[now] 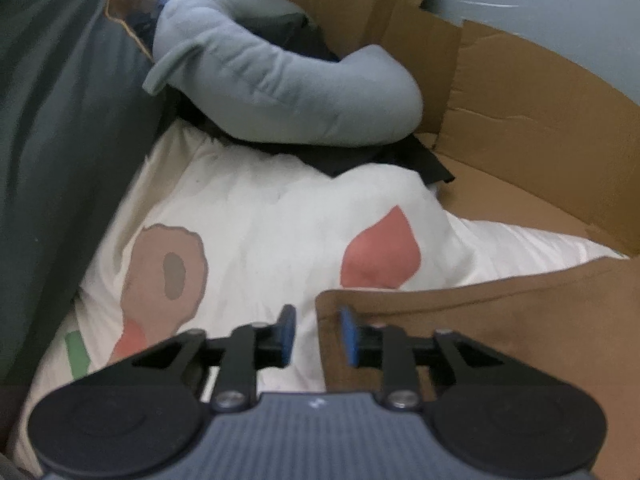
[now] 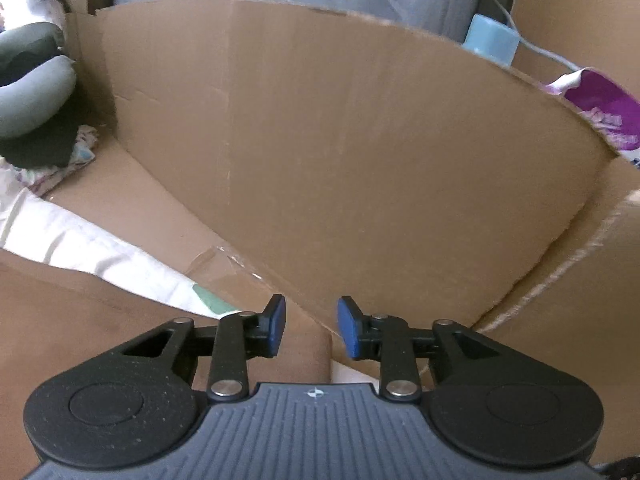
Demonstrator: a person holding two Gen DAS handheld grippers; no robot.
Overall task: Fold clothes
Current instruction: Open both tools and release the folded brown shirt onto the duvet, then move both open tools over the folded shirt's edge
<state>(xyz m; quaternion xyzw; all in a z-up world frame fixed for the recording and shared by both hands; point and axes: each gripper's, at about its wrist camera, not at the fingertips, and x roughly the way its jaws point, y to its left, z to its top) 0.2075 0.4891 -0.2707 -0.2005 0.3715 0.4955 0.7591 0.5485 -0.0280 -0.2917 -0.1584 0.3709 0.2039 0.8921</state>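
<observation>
left tool (image 1: 316, 334) open, just above white printed cloth (image 1: 260, 220)

The cardboard box (image 1: 532, 148) is the landmark; inside it, on its floor, lies the printed cloth (image 1: 256, 216); behind that cloth, toward the box's far left corner, the padded garment (image 1: 280, 80) rests on a dark garment (image 1: 360, 160); outside, left of the box, stands a cushion (image 1: 52, 120); behind the box's right wall sits a package (image 2: 600, 104).
</observation>
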